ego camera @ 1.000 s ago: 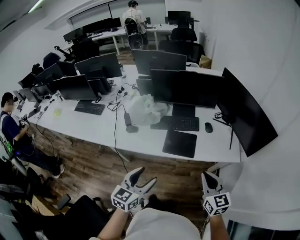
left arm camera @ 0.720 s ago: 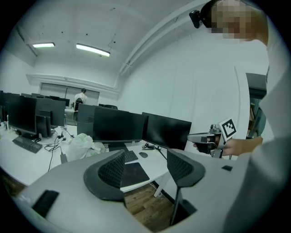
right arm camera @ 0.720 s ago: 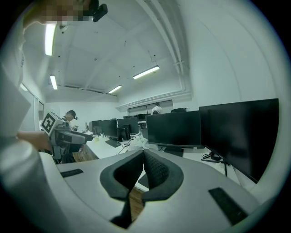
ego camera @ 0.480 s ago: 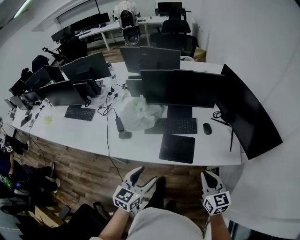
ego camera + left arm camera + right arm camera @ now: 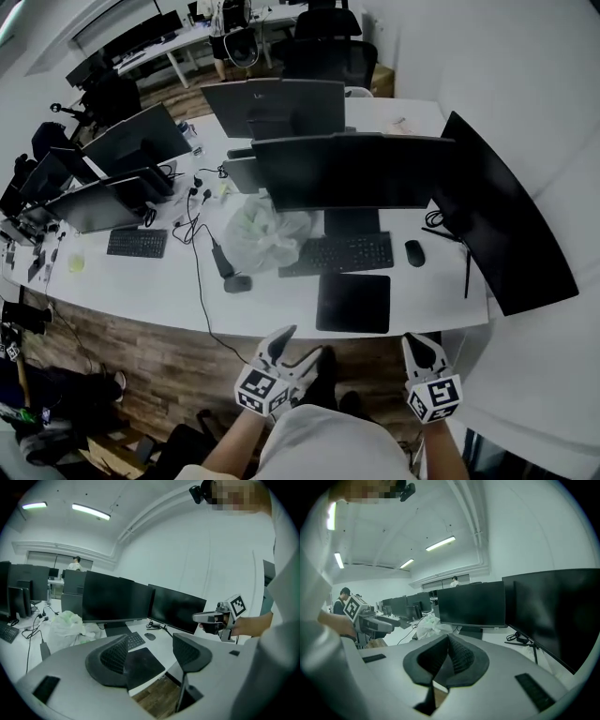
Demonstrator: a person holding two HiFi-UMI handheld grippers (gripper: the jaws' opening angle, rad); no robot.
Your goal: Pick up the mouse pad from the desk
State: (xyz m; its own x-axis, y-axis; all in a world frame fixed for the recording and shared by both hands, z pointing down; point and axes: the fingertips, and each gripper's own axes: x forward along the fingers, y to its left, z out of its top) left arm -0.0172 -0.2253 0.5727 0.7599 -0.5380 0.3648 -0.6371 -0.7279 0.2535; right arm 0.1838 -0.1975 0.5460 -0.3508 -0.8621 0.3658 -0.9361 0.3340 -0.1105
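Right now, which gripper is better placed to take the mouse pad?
Left, probably: the left gripper has jaws apart, pointing at the mouse pad; the right gripper has jaws together.

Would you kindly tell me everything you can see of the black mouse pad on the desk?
The black rectangular mouse pad looks thin and matte, with rounded corners and a plain surface. It lies flat on the white desk, its front edge close to the desk's near edge. Nothing rests on it. The black keyboard sits just behind it; whether they touch is unclear. The small black mouse lies off the pad, behind its right corner.
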